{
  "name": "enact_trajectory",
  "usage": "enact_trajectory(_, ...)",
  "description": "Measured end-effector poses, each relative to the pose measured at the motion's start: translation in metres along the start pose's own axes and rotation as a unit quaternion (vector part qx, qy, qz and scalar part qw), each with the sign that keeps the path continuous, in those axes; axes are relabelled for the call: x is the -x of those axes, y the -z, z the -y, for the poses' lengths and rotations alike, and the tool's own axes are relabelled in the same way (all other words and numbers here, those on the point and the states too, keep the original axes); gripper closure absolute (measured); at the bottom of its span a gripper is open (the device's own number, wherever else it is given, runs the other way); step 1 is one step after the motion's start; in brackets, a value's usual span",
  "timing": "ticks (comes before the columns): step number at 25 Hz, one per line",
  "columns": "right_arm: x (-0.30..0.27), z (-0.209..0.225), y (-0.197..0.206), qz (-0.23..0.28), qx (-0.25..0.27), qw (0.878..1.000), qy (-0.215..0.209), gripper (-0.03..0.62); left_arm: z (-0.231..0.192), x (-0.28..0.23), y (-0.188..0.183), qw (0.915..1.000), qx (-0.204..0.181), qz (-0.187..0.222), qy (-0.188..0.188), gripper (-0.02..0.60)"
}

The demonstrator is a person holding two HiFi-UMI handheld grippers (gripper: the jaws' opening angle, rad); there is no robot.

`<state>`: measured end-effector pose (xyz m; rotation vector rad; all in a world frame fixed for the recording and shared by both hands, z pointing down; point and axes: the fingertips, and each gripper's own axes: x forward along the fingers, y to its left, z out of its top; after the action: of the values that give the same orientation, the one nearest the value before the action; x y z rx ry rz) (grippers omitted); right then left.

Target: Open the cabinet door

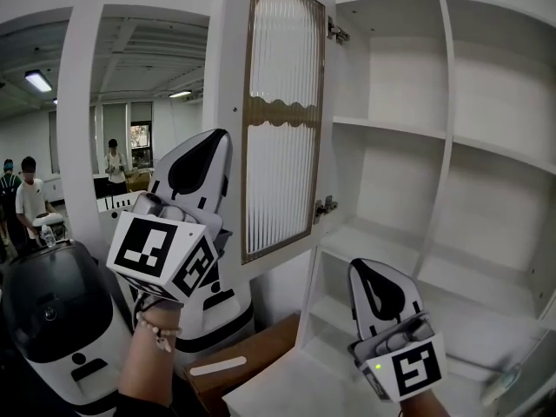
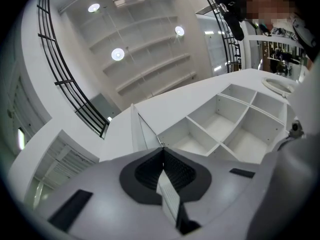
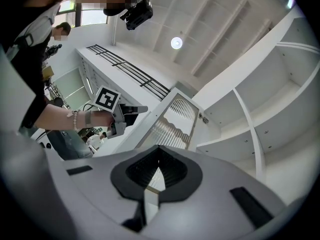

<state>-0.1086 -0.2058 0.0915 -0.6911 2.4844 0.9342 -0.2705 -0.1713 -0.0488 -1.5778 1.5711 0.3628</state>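
Cabinet door (image 1: 282, 120) open, closed left tool (image 1: 217, 139) just beside its edge

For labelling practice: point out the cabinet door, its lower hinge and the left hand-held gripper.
cabinet door (image 1: 280, 120), head view, ribbed glass panel.
lower hinge (image 1: 326, 207), head view, metal arm.
left hand-held gripper (image 1: 217, 144), head view, fingertips.

Both grippers tilted upward, jaws shut and empty.
The left gripper (image 1: 217, 142) pointed steeply up and stood higher; the right gripper (image 1: 360, 269) sat lower, at a gentler slant.
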Motion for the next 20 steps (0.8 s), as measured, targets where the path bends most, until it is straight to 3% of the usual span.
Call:
enact_trajectory(8,0.016,0.010,0.006,-0.010,-0.001,1.000,0.018,0.594,0.050,0.005,0.013,0.9995,0.009,-0.008,0.029,0.581)
enact_trajectory(20,0.048,0.026,0.034,-0.064,-0.006,0.996,0.054,0.594,0.134,0.012,0.053,0.9944,0.046,-0.030,0.091,0.581)
